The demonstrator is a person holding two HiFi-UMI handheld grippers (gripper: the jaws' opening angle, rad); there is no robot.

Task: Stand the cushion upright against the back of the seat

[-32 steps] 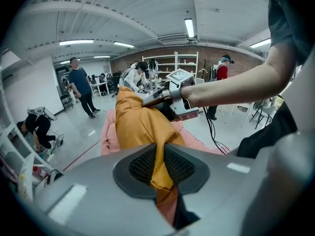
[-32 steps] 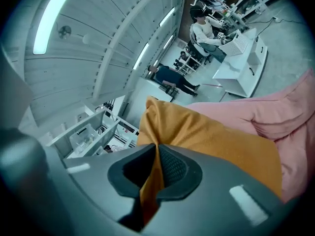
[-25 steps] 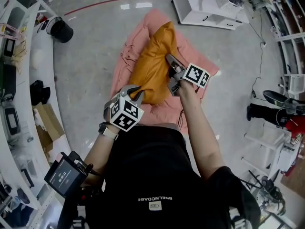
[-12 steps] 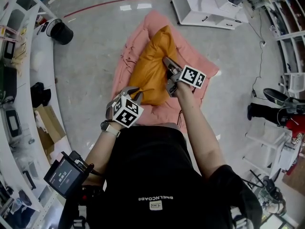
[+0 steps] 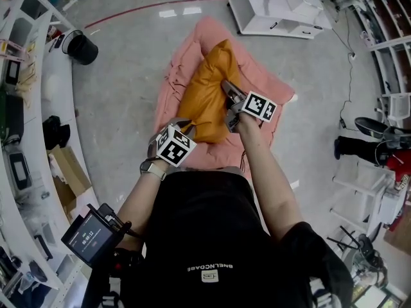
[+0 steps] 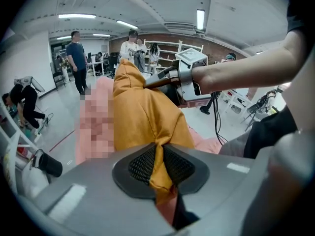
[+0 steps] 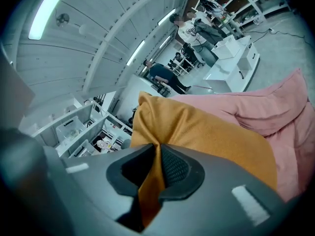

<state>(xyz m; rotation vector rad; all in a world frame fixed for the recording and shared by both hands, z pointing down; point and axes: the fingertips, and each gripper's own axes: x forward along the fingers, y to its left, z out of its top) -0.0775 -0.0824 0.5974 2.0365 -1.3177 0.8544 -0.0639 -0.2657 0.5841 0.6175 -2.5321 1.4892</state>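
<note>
1. The mustard-orange fabric cushion sits on the middle of the pink soft fabric seat, which is down on the glossy grey floor. It's tipped up on its long edge. One corner points at the seat's far end and the other end is at the near edge, right by the person.
2. The left gripper is clamped on the cushion's near corner. In the left gripper view, a fold of orange cloth is pinched tight between the black mesh pads.
3. The right gripper is grasping the cushion too, on its right-hand side edge about halfway along. The right gripper view shows a thin fold of orange cloth squeezed between its pads.
4. That same view has the pink seat bulging up behind and to the right of the cushion, touching it.
5. Other stuff around:
   - a low white cabinet just past the seat's far right corner
   - a round black bin well off to the far left
   - a red line on the floor beyond the seat's far end
6. A few people are standing around in the background of the left gripper view.
</note>
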